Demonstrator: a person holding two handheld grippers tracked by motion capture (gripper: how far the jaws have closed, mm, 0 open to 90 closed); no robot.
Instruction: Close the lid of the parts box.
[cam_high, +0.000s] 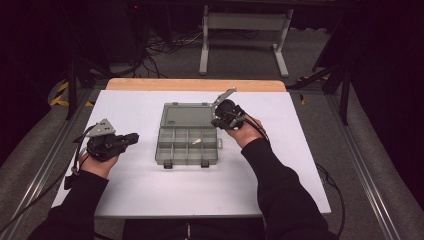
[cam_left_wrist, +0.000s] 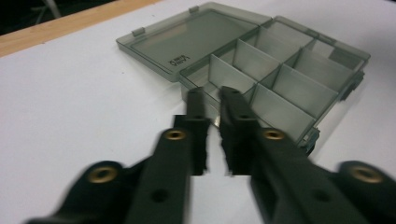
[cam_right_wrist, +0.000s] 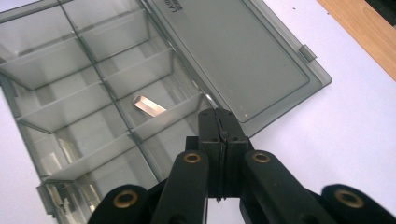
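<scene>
A grey see-through compartment box (cam_high: 159, 146) lies open mid-table, its lid (cam_high: 186, 116) flat on the far side. A small pale metal piece (cam_high: 196, 142) rests in one right-hand compartment, and it also shows in the right gripper view (cam_right_wrist: 149, 106). My right gripper (cam_high: 215, 121) is shut with nothing in it. Its tips (cam_right_wrist: 218, 114) hover over the box's right edge, beside the lid (cam_right_wrist: 233, 51). My left gripper (cam_high: 135, 137) sits left of the box and points at it. Its jaws (cam_left_wrist: 212, 95) stand a narrow gap apart and hold nothing. The box (cam_left_wrist: 285, 77) lies just past them.
The box sits on a white tabletop (cam_high: 280, 165) with a wooden strip (cam_high: 195, 84) along its far edge. Behind the table stand a metal frame (cam_high: 245, 22) and floor cables (cam_high: 160, 47). A dark rail (cam_high: 45, 170) runs along each side of the table.
</scene>
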